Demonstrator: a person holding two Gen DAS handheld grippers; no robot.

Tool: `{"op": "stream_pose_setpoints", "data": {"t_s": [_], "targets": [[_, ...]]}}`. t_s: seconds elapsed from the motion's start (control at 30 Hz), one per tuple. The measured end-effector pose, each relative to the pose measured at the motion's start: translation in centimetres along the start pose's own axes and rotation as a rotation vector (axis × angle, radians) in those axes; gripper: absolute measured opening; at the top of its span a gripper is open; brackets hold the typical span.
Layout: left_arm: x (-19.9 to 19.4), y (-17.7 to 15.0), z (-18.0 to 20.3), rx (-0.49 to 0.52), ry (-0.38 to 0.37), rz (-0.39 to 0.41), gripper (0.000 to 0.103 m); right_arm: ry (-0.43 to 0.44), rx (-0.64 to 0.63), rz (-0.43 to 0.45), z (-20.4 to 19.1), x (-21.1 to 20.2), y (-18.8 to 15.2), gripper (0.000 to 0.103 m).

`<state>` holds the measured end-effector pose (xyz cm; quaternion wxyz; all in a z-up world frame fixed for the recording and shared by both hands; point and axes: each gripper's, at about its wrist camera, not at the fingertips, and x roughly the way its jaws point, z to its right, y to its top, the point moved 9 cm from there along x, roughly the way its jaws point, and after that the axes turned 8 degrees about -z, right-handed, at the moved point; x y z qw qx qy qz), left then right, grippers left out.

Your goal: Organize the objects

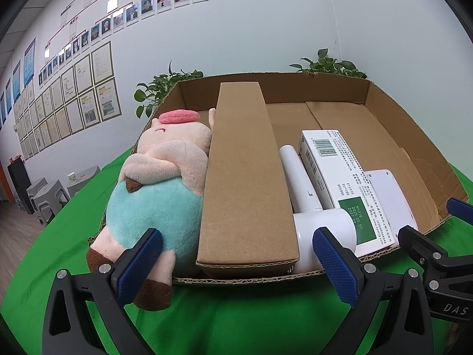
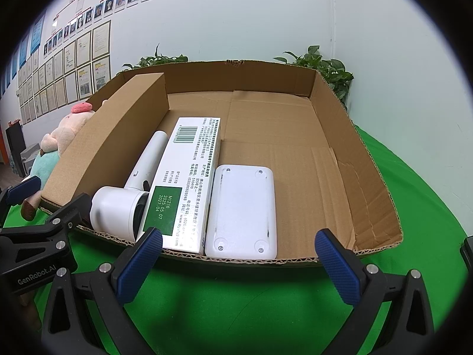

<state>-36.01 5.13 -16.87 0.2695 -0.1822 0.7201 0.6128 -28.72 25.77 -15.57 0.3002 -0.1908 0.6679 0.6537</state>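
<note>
Cardboard tray point(image 2: 340, 136) holds plush pig point(image 1: 159, 177), hair dryer point(image 2: 130, 195).

Office: staff photo chart point(image 1: 165, 0), framed certificates point(image 1: 88, 88) on wall.

Cardboard tray point(image 2: 348, 153): brown corrugated, matt, torn fluted edges. Long box point(image 1: 245, 177): same matt cardboard, smooth faces. Plush pig point(image 1: 159, 183): fuzzy cloth. Hair dryer point(image 2: 130, 195): smooth white plastic, slight sheen. Printed carton point(image 2: 189, 183): glossy white paperboard. Flat white device point(image 2: 242, 210): matt plastic, metal screws. Tablecloth point(image 2: 236, 310): green matt fabric. Gripper pads point(image 1: 334, 263): blue textured rubber.
</note>
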Motion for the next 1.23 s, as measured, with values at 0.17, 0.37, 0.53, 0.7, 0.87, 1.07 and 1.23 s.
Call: {"op": "stream_pose_setpoints", "data": {"t_s": [0.17, 0.37, 0.53, 0.7, 0.87, 1.07, 1.23], "targets": [[0.00, -0.02, -0.05, -0.002, -0.004, 0.001, 0.103, 0.000, 0.000, 0.000, -0.01, -0.01, -0.01, 0.103], [-0.02, -0.04, -0.07, -0.004, -0.006, 0.002, 0.103, 0.000, 0.000, 0.000, 0.00, 0.02, 0.00, 0.103], [0.01, -0.08, -0.16, -0.005, -0.002, 0.000, 0.103, 0.000, 0.000, 0.000, 0.01, 0.00, 0.01, 0.103], [0.04, -0.10, -0.15, -0.009, -0.007, 0.001, 0.103, 0.000, 0.000, 0.000, 0.02, 0.00, 0.02, 0.103], [0.22, -0.19, -0.10, -0.003, 0.005, -0.006, 0.103, 0.000, 0.000, 0.000, 0.03, 0.00, 0.02, 0.103], [0.47, -0.21, -0.13, 0.006, 0.015, -0.014, 0.103, 0.000, 0.000, 0.000, 0.02, 0.02, 0.03, 0.103], [0.46, -0.21, -0.18, 0.007, 0.015, -0.014, 0.103, 0.000, -0.001, 0.000, 0.02, 0.02, 0.03, 0.103]]}}
